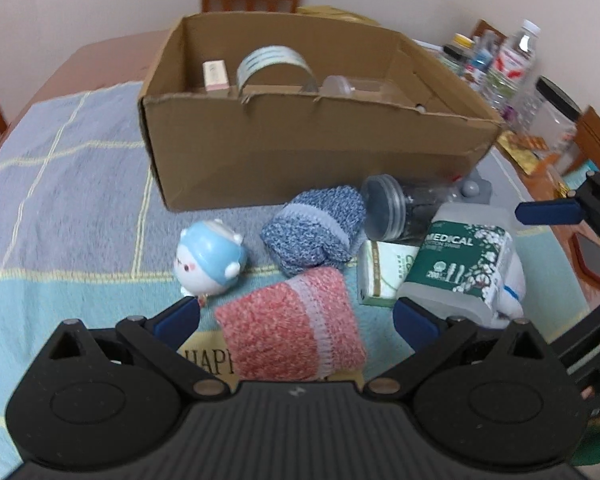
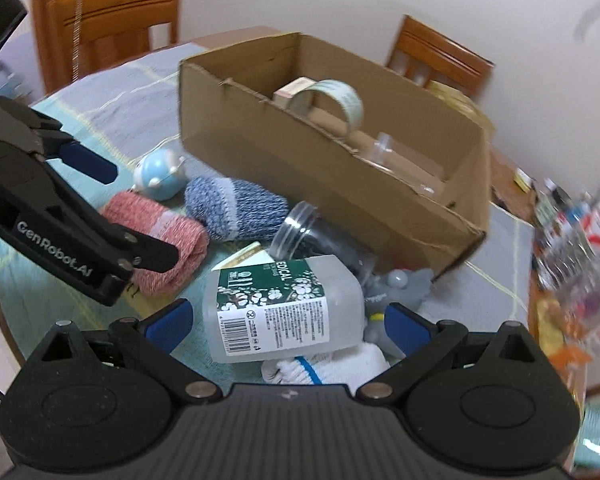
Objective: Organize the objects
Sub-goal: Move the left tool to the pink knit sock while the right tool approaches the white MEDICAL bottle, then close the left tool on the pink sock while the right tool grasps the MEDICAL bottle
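Both claws are hanging spread wide over a pile on the checked cloth. Left claw is framing a pink rolled sock between its blue fingertips, touching nothing that can be seen. Right claw is straddling a clear plastic box with a green label, lying on its side over a white sock. Beside the pink sock, a blue rolled sock and a round blue-and-white toy are lying near each other. Behind them, a clear jar is lying tipped over, and a grey toy is resting against the cardboard box. Inside that box, a tape roll is standing on edge.
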`<state>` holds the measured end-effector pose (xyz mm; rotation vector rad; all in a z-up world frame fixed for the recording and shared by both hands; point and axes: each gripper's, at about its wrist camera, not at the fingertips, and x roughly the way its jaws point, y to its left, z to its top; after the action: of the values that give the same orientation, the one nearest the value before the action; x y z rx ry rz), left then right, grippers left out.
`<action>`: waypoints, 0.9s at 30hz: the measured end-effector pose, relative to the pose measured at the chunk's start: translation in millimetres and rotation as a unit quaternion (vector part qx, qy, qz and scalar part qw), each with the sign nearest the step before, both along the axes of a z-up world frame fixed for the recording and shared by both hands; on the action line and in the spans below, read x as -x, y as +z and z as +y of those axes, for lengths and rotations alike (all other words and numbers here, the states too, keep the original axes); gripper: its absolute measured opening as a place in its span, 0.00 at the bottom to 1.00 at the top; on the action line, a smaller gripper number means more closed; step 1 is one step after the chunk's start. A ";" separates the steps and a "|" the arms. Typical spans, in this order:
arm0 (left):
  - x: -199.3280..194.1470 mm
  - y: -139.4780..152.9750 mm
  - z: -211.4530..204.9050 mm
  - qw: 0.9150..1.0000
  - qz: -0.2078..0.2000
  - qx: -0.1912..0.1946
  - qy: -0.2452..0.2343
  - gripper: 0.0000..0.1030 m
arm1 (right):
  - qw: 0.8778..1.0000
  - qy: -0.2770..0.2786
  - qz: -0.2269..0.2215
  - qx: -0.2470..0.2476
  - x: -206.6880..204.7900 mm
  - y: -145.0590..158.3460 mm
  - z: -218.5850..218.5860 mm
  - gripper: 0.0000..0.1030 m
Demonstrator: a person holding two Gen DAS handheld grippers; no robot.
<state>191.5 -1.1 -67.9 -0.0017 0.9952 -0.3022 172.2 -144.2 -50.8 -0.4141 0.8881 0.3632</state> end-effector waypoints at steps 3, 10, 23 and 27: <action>1.4 -6.7 -2.9 1.000 0.006 -0.002 0.020 0.99 | 1.000 0.027 0.002 0.009 -3.8 -5.7 1.8 1.00; -0.6 -20.7 -7.4 0.999 0.020 -0.015 0.038 0.99 | 0.998 0.057 0.006 0.011 -8.3 -11.3 0.3 1.00; 7.2 -32.1 2.8 0.996 0.026 -0.067 0.045 0.99 | 0.998 0.064 0.009 0.009 -8.9 -10.4 -7.3 1.00; 11.2 -30.5 8.0 0.997 0.017 -0.067 0.042 0.99 | 0.998 0.067 0.011 0.008 -9.1 -10.4 -5.7 1.00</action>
<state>180.3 6.9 -98.4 0.0720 1.0446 -0.1583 181.3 -149.9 -61.2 -0.4863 0.8883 0.4846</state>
